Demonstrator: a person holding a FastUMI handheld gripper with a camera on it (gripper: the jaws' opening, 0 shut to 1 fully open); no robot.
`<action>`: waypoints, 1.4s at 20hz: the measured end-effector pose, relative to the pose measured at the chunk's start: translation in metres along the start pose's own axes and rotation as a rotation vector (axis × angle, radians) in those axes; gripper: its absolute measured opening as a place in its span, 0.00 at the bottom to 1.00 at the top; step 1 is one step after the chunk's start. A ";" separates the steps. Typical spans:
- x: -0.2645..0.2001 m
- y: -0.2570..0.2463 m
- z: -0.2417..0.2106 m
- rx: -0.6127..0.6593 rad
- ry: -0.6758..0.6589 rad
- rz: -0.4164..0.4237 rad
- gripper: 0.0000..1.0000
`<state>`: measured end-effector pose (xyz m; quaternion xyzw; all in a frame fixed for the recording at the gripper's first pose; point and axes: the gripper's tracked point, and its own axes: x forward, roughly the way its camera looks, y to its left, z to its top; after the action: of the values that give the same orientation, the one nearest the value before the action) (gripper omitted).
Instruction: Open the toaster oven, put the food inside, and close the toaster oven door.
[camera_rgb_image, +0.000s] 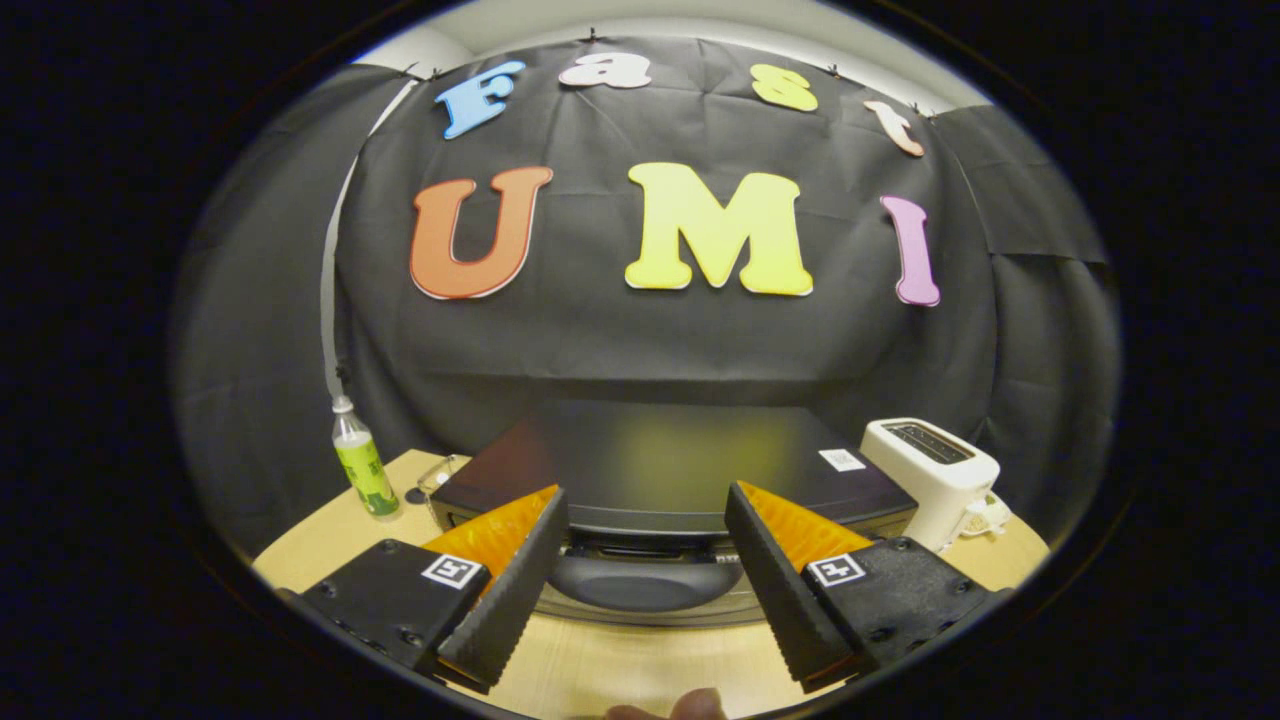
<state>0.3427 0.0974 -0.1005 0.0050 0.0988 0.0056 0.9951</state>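
A black toaster oven (660, 455) stands on the wooden table (620, 670), seen from above and in front. My gripper (645, 495) is open, its fingertips hovering over the oven's front edge with nothing between them. Below that edge, between the fingers (510, 590), lies a dark rounded panel with a silvery rim (645, 590); it looks like the oven door folded down toward me, though I cannot tell for sure. I cannot make out any food. A fingertip of a person's hand (690, 706) shows at the near table edge.
A white slot toaster (930, 470) stands to the right of the oven, close to it. A bottle with a green label (362, 468) is at the table's left back corner, with a small clear object (440, 475) beside it. Black cloth closes the back.
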 end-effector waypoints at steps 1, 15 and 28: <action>0.004 -0.001 -0.006 0.011 0.010 -0.005 1.00; -0.005 -0.006 -0.029 0.012 -0.018 -0.019 1.00; -0.073 -0.002 -0.079 -0.012 0.192 0.046 1.00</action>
<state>0.2555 0.0950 -0.1637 0.0007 0.1934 0.0297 0.9807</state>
